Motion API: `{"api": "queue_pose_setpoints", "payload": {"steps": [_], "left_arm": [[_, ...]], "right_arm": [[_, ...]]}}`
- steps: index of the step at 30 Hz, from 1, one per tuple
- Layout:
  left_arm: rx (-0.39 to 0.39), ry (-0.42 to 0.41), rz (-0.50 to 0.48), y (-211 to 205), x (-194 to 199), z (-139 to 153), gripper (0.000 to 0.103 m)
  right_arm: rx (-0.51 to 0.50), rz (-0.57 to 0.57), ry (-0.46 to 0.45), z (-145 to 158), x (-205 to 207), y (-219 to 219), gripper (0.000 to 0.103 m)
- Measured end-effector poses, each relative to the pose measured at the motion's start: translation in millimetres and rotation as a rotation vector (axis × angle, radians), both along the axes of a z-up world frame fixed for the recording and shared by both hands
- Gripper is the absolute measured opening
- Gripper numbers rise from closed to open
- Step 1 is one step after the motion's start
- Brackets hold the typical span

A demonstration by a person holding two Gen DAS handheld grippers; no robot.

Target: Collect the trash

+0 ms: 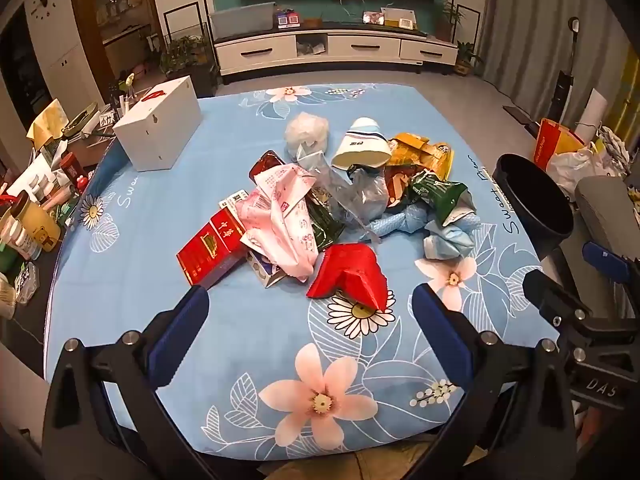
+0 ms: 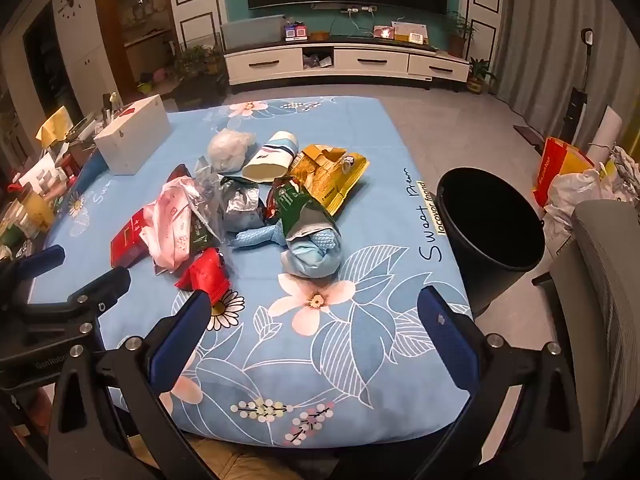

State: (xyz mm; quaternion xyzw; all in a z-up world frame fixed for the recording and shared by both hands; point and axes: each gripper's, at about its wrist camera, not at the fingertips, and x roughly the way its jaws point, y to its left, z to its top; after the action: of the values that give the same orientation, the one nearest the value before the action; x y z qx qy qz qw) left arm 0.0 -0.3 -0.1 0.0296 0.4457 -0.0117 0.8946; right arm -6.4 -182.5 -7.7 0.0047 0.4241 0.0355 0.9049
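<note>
A heap of trash lies mid-table on the blue flowered cloth (image 1: 168, 340): a red cigarette box (image 1: 210, 252), a pink wrapper (image 1: 280, 216), a red packet (image 1: 348, 276), a paper cup (image 1: 362, 144), a yellow bag (image 2: 332, 172), a green bag (image 2: 296, 204) and a crumpled blue cloth (image 2: 312, 256). A black bin (image 2: 490, 222) stands off the table's right edge. My left gripper (image 1: 310, 306) hangs open just short of the red packet (image 2: 206, 276), nothing between its fingers. My right gripper (image 2: 316, 314) hangs open over bare cloth near the front edge, empty.
A white box (image 1: 158, 128) sits at the table's back left. Bottles and jars (image 1: 28, 228) crowd a side surface at left. A grey chair (image 2: 604, 280) and bags (image 2: 576, 176) stand right of the bin. A TV cabinet (image 1: 336, 50) lines the far wall.
</note>
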Motion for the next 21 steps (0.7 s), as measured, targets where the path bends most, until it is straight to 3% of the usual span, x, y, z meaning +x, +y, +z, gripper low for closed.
{"api": "queue_pose_setpoints", "payload": {"steps": [21], "left_arm": [[0.017, -0.015, -0.088, -31, 0, 1, 0.101]], "right_arm": [[0.007, -0.079, -0.002, 4, -10, -26, 0.100]]}}
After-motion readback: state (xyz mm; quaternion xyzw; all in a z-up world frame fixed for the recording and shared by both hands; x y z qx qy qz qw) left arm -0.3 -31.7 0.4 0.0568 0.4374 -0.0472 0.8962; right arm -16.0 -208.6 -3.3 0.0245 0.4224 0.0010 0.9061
